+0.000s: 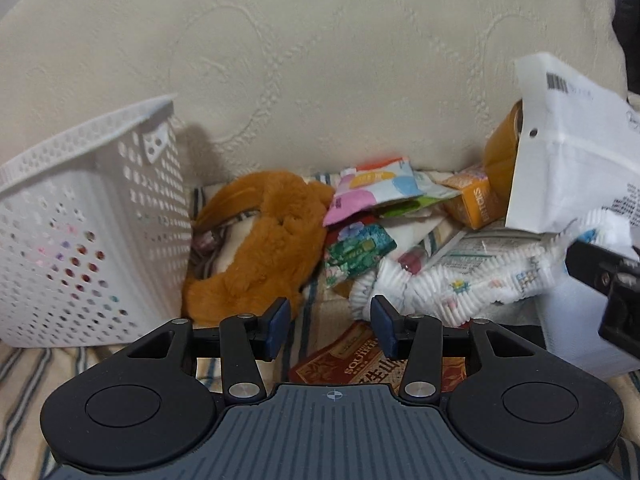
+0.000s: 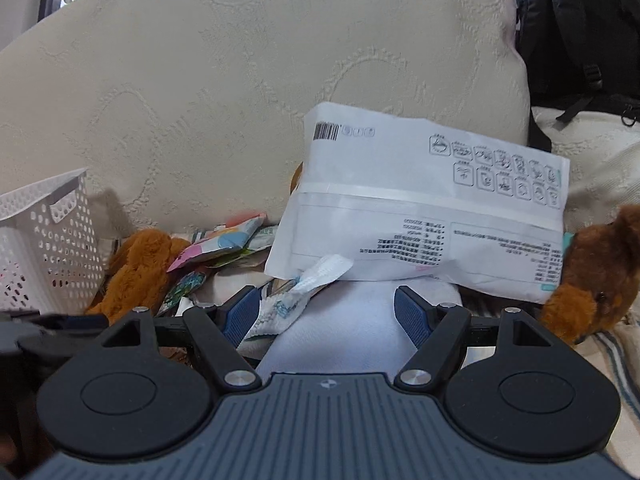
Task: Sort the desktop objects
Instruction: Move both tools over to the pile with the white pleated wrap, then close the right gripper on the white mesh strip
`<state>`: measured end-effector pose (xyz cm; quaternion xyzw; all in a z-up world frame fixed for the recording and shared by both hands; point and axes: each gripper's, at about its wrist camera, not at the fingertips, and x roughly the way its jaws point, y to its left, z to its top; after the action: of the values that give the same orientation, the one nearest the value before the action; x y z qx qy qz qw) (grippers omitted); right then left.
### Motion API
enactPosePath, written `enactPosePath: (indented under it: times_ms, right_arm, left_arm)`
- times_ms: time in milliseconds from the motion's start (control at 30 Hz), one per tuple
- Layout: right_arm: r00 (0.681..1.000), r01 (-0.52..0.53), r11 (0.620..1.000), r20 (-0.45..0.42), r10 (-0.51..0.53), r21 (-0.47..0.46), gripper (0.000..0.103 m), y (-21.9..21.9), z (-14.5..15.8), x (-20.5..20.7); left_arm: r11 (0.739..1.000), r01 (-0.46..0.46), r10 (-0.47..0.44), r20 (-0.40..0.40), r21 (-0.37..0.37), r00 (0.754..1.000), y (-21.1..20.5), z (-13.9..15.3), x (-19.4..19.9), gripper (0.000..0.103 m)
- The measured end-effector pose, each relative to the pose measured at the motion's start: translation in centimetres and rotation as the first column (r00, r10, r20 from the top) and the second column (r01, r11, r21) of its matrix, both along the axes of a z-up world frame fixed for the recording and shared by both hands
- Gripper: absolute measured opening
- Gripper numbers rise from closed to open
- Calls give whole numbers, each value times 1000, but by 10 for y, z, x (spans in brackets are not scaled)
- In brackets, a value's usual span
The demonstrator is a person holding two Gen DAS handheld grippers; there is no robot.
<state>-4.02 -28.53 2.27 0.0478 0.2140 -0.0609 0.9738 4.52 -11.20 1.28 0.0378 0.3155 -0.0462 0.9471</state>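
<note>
A pile of objects lies on a striped cloth before a cream cushion. In the left wrist view I see a brown plush toy, colourful packets, an orange box, a frilled white diaper and a red box. My left gripper is open and empty, just above the red box. A large white printed pack leans on the pile. My right gripper is open, with a white object between its jaws and the diaper against its left finger.
A white perforated basket stands at the left, and also shows in the right wrist view. A second brown plush toy lies at the right. A dark backpack sits behind the cushion.
</note>
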Motion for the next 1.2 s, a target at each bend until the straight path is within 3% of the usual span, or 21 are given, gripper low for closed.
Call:
enactPosePath:
  times_ms: [133, 333, 400, 467, 567, 667, 700, 733, 767, 800, 933, 1200]
  right_arm:
    - [1000, 1, 1000, -27, -1, 7, 72, 1, -3, 11]
    - [999, 17, 999, -28, -16, 33, 72, -4, -5, 20]
    - [1000, 13, 1000, -28, -13, 29, 67, -4, -6, 22]
    - [999, 3, 1000, -37, -3, 16, 52, -3, -7, 25]
    - [999, -3, 1000, -42, 3, 6, 41, -2, -10, 28]
    - [999, -14, 1000, -44, 14, 3, 30, -3, -13, 30]
    - [999, -21, 1000, -44, 21, 4, 25, -3, -13, 31]
    - [998, -31, 999, -47, 31, 8, 18, -3, -14, 32]
    - [998, -36, 999, -46, 36, 11, 17, -3, -15, 32]
    - [998, -38, 999, -42, 38, 11, 16, -3, -15, 31]
    - [999, -44, 998, -25, 45, 46, 11, -8, -18, 29]
    - [998, -59, 997, 5, 59, 59, 10, -11, -15, 23]
  left_arm:
    - [1000, 4, -4, -20, -9, 1000, -4, -7, 8, 60]
    - [1000, 21, -21, -29, 1, 999, -14, -14, 18, 62]
    - [1000, 24, -24, -35, 6, 999, -18, -17, 21, 63]
    - [1000, 29, -28, -40, 9, 999, -21, -20, 23, 63]
    - [999, 32, -31, -39, 13, 999, -24, -23, 26, 62]
    - [999, 39, -39, -47, 4, 998, -26, -25, 28, 52]
    - [999, 45, -45, -47, 3, 998, -27, -26, 29, 35]
    - [999, 49, -49, -47, 3, 998, -28, -27, 29, 26]
    - [998, 58, -58, -51, -1, 997, -29, -28, 29, 14]
    - [998, 65, -65, -53, -1, 996, -31, -29, 29, 8]
    - [997, 75, -74, -33, 22, 997, -36, -32, 26, 3]
    - [997, 76, -77, -5, -26, 997, -25, -25, 22, 0]
